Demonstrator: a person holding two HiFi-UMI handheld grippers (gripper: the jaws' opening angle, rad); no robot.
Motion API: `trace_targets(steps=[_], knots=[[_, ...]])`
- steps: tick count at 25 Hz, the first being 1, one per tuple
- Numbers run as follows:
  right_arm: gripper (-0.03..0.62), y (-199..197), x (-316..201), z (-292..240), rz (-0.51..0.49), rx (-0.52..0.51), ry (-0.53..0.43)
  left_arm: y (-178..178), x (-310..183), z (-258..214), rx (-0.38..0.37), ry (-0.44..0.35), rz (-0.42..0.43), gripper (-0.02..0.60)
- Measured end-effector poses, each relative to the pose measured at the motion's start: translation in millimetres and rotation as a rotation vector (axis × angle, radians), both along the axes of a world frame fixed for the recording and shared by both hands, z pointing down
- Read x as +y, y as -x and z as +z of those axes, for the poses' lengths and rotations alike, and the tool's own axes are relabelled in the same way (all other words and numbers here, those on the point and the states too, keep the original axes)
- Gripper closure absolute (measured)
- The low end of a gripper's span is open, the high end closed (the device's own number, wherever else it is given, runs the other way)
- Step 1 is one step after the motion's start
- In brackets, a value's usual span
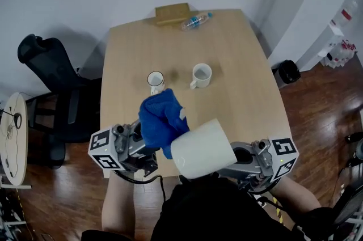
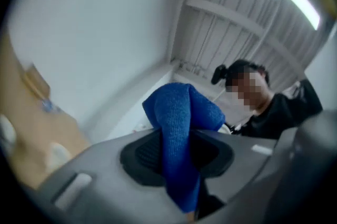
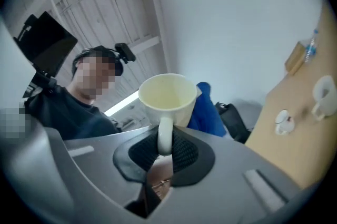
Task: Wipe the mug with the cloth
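A white mug (image 1: 201, 149) is held up in front of the person, above the table's near edge. My right gripper (image 3: 164, 150) is shut on its handle (image 3: 165, 135), and the mug's mouth (image 3: 167, 93) faces the right gripper view. My left gripper (image 2: 176, 153) is shut on a blue cloth (image 2: 181, 123), which bunches up above the jaws. In the head view the cloth (image 1: 160, 121) sits just left of the mug and touches its side. In the right gripper view the cloth (image 3: 206, 109) shows behind the mug.
Two more white mugs (image 1: 155, 81) (image 1: 200, 76) stand in the middle of the wooden table (image 1: 238, 47). A plastic bottle (image 1: 195, 21) and a brown box (image 1: 172, 13) lie at its far edge. A black office chair (image 1: 54, 95) stands left of the table.
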State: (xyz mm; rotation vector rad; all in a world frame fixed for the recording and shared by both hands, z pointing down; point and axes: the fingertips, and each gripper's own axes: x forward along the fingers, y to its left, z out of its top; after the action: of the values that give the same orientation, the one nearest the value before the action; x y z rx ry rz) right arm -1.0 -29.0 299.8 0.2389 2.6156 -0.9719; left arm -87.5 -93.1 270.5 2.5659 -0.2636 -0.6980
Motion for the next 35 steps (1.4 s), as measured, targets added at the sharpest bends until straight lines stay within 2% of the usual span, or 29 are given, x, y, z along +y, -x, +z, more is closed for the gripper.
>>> trace_targets(steps=[2, 4, 5, 7, 9, 12, 15, 17, 19, 22, 24, 26, 29, 35], knots=[[0.559, -10, -32, 33, 0.154, 0.116, 0.049, 15, -23, 4, -0.344, -0.071, -0.273, 0.468], [0.559, -20, -62, 64, 0.296, 0.233, 0.113, 16, -31, 8, -0.642, -0.198, -0.481, 0.468], [0.558, -24, -74, 77, 0.352, 0.280, 0.145, 10, -29, 11, -0.758, -0.277, -0.540, 0.468], [0.559, -30, -95, 99, 0.433, 0.340, 0.208, -10, -20, 29, -0.972, -0.394, -0.565, 0.468], [0.558, -32, -111, 115, 0.483, 0.364, 0.274, -34, -16, 57, -1.123, -0.419, -0.568, 0.468], [0.558, -28, -127, 132, 0.519, 0.371, 0.360, -66, -23, 94, -1.256, -0.509, -0.646, 0.468], [0.559, -20, -126, 145, 0.509, 0.376, 0.408, -85, -28, 119, -1.372, -0.604, -0.677, 0.468], [0.559, -16, -118, 145, 0.493, 0.383, 0.398, -89, -29, 126, -1.390, -0.618, -0.673, 0.468], [0.559, -17, -109, 144, 0.482, 0.400, 0.382, -88, -27, 123, -1.366, -0.603, -0.648, 0.466], [0.559, -23, -94, 134, 0.463, 0.419, 0.324, -76, -24, 114, -1.286, -0.502, -0.569, 0.466], [0.557, -30, -80, 129, 0.435, 0.448, 0.251, -69, -20, 108, -1.197, -0.372, -0.446, 0.466], [0.557, -35, -65, 124, 0.396, 0.483, 0.169, -66, -13, 102, -1.096, -0.251, -0.283, 0.466], [0.557, -39, -44, 116, 0.321, 0.517, 0.075, -62, 1, 91, -0.966, -0.116, -0.041, 0.466], [0.557, -42, -3, 97, 0.152, 0.516, -0.051, -58, 26, 74, -0.768, 0.015, 0.331, 0.466]])
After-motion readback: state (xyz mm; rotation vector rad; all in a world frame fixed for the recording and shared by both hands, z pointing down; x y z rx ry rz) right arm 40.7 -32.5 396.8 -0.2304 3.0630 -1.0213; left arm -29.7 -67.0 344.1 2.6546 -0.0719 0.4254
